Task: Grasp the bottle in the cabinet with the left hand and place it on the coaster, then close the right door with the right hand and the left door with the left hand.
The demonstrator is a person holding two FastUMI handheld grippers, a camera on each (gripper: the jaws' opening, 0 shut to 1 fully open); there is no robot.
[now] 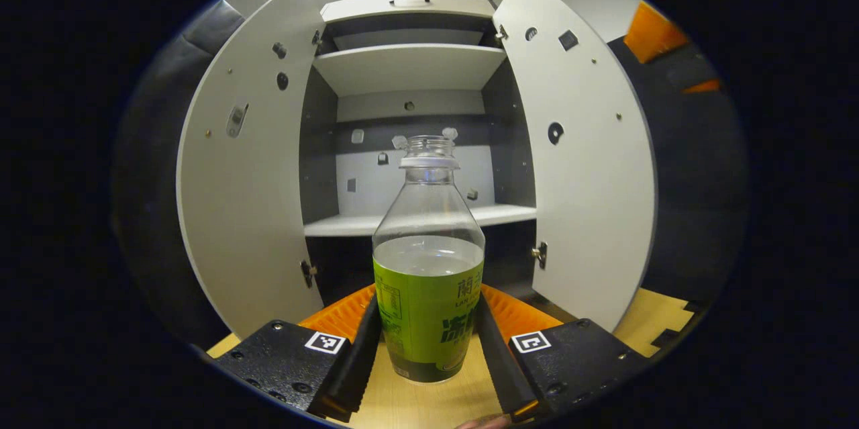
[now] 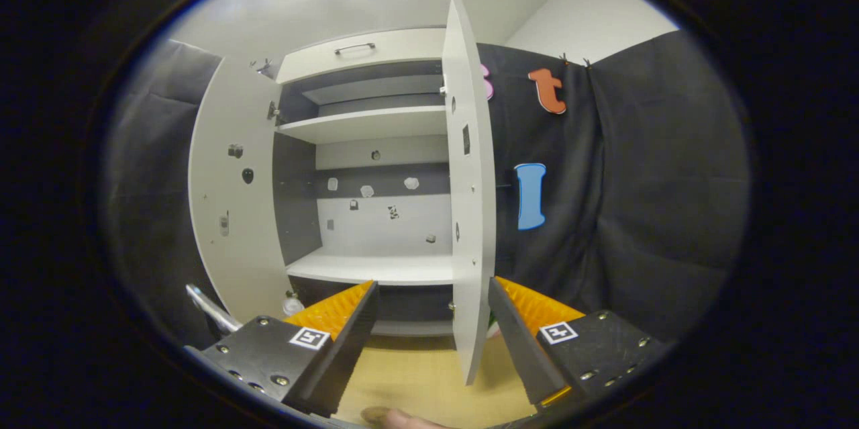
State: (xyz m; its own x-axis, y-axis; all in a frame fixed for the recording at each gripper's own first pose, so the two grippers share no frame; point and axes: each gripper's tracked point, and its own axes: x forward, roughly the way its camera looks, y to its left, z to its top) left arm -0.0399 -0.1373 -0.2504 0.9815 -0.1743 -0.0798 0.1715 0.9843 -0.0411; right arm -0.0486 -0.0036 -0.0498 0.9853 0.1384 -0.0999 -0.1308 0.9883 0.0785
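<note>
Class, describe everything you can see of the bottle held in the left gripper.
The bottle is clear plastic, uncapped, with a threaded neck and a collar ring. A green label wraps its lower half, and clear liquid reaches just above the label. It stands upright between the fingers of the left gripper, which press on the label from both sides. Its base is over the wooden table, in front of the open cabinet; whether it touches the table is unclear.

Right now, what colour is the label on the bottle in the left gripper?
Green with darker lettering, on the bottle; clearest in the left gripper view.
</note>
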